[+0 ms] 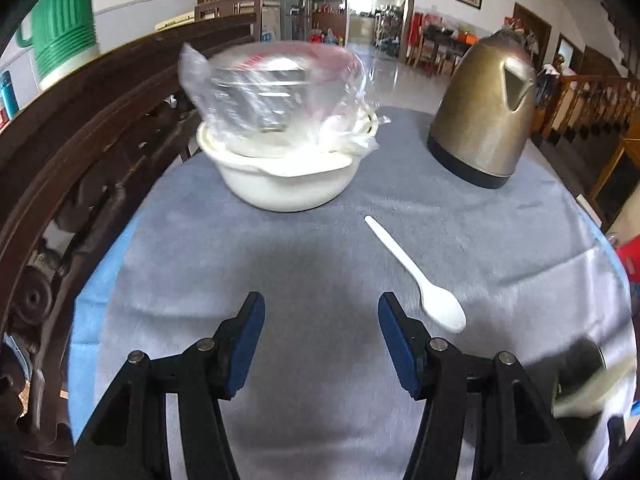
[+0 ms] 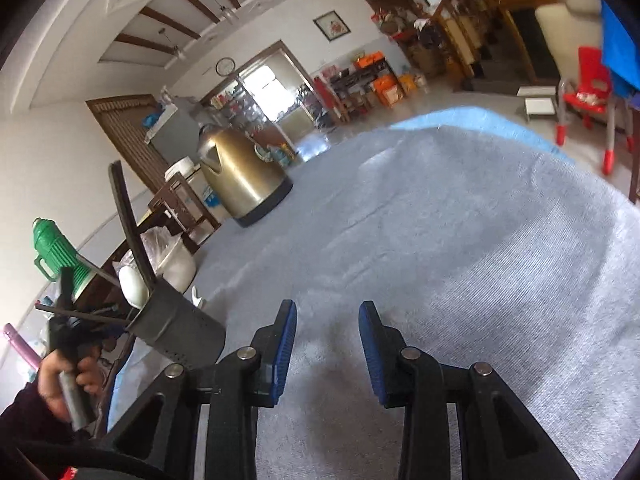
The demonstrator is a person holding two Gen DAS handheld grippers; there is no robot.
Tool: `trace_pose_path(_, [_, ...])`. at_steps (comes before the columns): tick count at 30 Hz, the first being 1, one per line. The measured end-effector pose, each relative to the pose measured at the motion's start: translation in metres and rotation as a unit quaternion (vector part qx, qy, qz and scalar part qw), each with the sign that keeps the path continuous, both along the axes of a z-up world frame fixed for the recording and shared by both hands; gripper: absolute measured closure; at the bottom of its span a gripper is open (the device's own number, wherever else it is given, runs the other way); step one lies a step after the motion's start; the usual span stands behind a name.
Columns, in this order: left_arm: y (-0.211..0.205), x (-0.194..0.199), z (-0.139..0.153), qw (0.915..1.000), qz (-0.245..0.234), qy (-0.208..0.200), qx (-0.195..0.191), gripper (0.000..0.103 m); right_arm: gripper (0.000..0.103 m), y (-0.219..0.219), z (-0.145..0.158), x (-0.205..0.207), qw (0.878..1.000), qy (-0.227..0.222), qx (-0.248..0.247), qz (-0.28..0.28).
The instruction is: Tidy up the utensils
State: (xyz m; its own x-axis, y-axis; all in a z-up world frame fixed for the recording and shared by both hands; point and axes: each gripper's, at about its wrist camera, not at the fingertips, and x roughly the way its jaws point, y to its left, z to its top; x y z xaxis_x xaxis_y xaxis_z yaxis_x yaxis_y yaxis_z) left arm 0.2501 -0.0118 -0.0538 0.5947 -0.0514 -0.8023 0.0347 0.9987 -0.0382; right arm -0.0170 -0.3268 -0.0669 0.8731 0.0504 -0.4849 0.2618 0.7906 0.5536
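Observation:
A white plastic spoon [image 1: 416,274] lies on the grey cloth [image 1: 320,248], bowl end toward me, just right of my left gripper [image 1: 322,308], which is open and empty above the cloth. In the right wrist view a dark grey utensil holder [image 2: 180,330] stands at the left with a white spoon [image 2: 134,286] and dark utensils [image 2: 128,220] in it. My right gripper [image 2: 327,316] is open and empty to the right of the holder. The holder shows blurred at the left wrist view's right edge [image 1: 580,376].
A white bowl [image 1: 280,184] holding a plastic-wrapped container [image 1: 276,88] stands at the back left. A gold kettle [image 1: 484,112] stands at the back right, also in the right wrist view [image 2: 244,176]. A dark wooden bench back [image 1: 80,152] runs along the left. A green thermos [image 2: 56,252] stands beyond.

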Motion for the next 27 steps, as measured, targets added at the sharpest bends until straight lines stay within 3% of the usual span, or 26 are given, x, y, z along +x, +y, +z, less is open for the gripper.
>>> trace_pose_path(3, [-0.011,0.022,-0.006,0.9996,0.007,0.014,-0.022,0.043,0.067,-0.002,-0.001,0.003,1.000,0.000,0.007,0.001])
trace_pose_path(11, [-0.043,0.076,-0.041,0.9963,0.027,0.082,-0.002,0.045,0.067,0.007,-0.001,0.022,1.000,0.016,0.008,0.012])
trace_pose_path(13, [-0.047,0.084,-0.049,0.9950,0.026,0.096,-0.003,0.060,0.067,0.008,-0.001,0.024,1.000,0.019,0.007,0.012])
trace_pose_path(14, [-0.047,0.086,-0.048,0.9957,0.029,0.087,-0.007,0.061,0.067,0.008,-0.001,0.024,1.000,0.020,0.006,0.012])
trace_pose_path(17, [-0.047,0.093,-0.048,0.9952,0.022,0.094,-0.010,0.077,0.067,0.008,-0.002,0.027,1.000,0.026,0.006,0.012])
trace_pose_path(18, [-0.047,0.094,-0.048,0.9952,0.020,0.096,-0.007,0.094,0.067,0.008,-0.002,0.028,1.000,0.028,0.007,0.012])
trace_pose_path(19, [-0.048,0.096,-0.052,0.9937,0.014,0.112,0.002,0.098,0.067,0.008,-0.003,0.029,1.000,0.029,0.007,0.011])
trace_pose_path(23, [-0.053,0.086,-0.051,0.9945,-0.010,0.100,0.029,0.100,0.067,0.008,-0.004,0.032,0.999,0.035,0.008,0.008])
trace_pose_path(27, [-0.039,0.080,-0.045,0.9935,-0.003,0.113,-0.019,0.101,0.067,0.009,-0.004,0.033,0.999,0.035,0.007,0.005])
